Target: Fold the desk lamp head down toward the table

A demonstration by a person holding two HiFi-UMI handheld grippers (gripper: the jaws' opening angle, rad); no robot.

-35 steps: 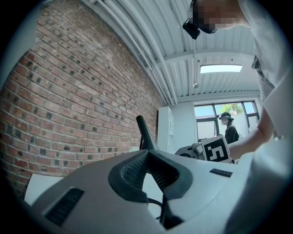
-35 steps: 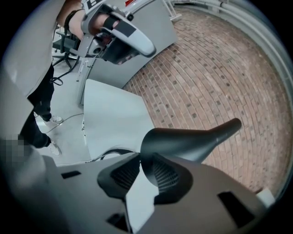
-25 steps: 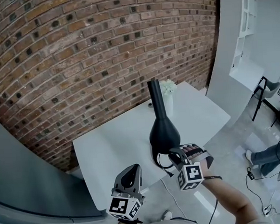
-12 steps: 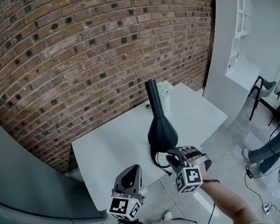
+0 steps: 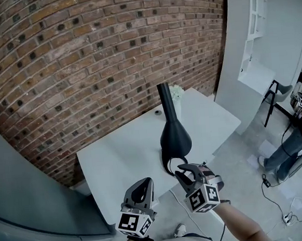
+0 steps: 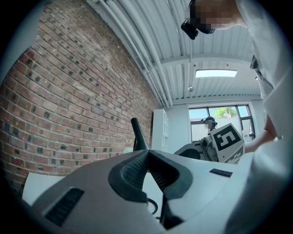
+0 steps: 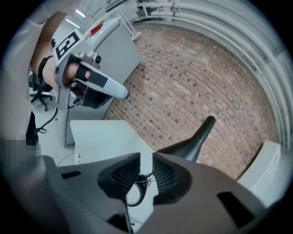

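The black desk lamp (image 5: 174,136) stands on the white table (image 5: 117,156), its wide bulb-shaped body low and its slim neck rising upright. A black cable (image 5: 170,167) loops from its base. My right gripper (image 5: 182,173) hovers just in front of the lamp base at the table's near edge, jaws a little apart with nothing between them. In the right gripper view (image 7: 146,157) the cable loop and the lamp (image 7: 192,141) lie beyond the gap. My left gripper (image 5: 145,182) is shut and empty left of it; in its own view (image 6: 148,153) the lamp neck (image 6: 137,135) shows ahead.
A white vase with pale flowers (image 5: 178,96) stands right behind the lamp. A small dark object (image 5: 157,112) lies near the brick wall. A grey cabinet (image 5: 21,195) is at the left, a white shelf unit (image 5: 254,41) and a seated person (image 5: 291,150) at the right.
My right gripper has drawn back from the lamp base toward the near table edge, lifted a little and rolled. The left gripper has hardly shifted. The lamp stands as before.
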